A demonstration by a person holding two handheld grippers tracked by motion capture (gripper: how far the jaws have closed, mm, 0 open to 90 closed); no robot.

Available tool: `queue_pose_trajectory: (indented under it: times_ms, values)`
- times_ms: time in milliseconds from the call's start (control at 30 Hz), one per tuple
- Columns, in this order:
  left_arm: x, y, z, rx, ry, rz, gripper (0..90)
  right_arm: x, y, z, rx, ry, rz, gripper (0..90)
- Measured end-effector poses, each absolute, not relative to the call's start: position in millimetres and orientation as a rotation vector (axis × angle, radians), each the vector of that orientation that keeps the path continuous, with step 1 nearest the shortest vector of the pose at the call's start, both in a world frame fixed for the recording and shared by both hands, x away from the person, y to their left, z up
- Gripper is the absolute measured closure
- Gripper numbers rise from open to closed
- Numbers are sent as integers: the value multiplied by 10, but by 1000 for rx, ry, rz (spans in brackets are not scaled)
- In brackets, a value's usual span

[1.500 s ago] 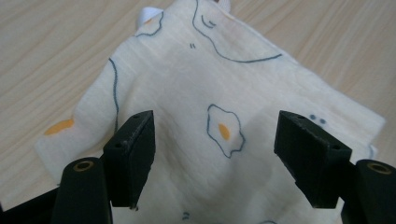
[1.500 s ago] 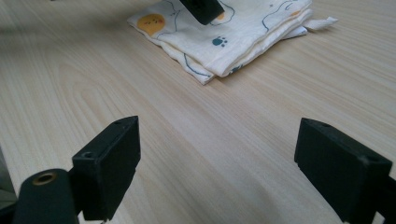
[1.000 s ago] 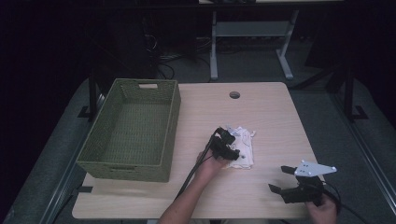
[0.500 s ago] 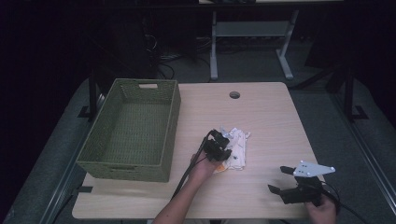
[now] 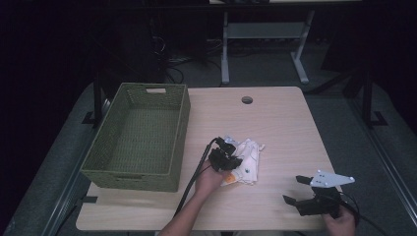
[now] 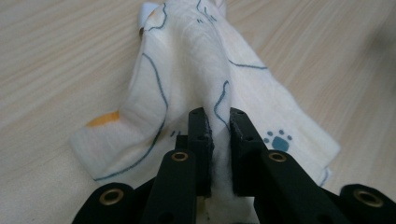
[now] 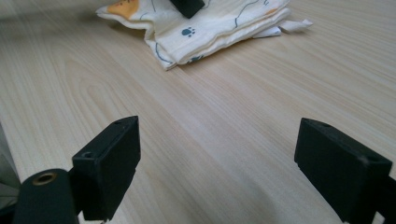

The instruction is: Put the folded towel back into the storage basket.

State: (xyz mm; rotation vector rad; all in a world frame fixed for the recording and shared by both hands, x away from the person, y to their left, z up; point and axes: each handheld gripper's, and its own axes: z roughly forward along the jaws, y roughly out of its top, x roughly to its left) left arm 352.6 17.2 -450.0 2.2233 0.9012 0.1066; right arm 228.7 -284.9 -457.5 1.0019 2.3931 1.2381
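We see a wooden table (image 5: 275, 118) with a green woven basket (image 5: 137, 140) on its left half and a small printed cloth (image 5: 247, 158) lying crumpled near the middle, just right of the basket. The work in hand looks like picking that cloth up, probably to carry it to the basket. To do it well, we should lift straight up first so the hanging folds clear the tabletop, then keep the pinch firm and swing over the basket's near wall before letting go.

Our left gripper (image 6: 218, 122) has just been closing: its jaws now stand narrow, with a raised ridge of the cloth pinched between them. Our right gripper (image 7: 217, 154) rests near the table's front right corner, jaws wide apart, holding nothing, well apart from the cloth.
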Motion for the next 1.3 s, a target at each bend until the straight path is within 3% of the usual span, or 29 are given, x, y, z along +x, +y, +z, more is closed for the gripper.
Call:
queue_pose_trajectory:
  times_ms: [900,1067,1300]
  values:
    - [3395,574,-4012,2105,868,14,819,2301,-2888,-4597,1046,2379,1225,140]
    - [3392,700,-3935,2032,875,-83,818,2306,-2882,-4603,1049,2380,1220,140]
    - [3388,827,-3850,2008,883,-121,815,2310,-2866,-4612,1044,2387,1210,140]
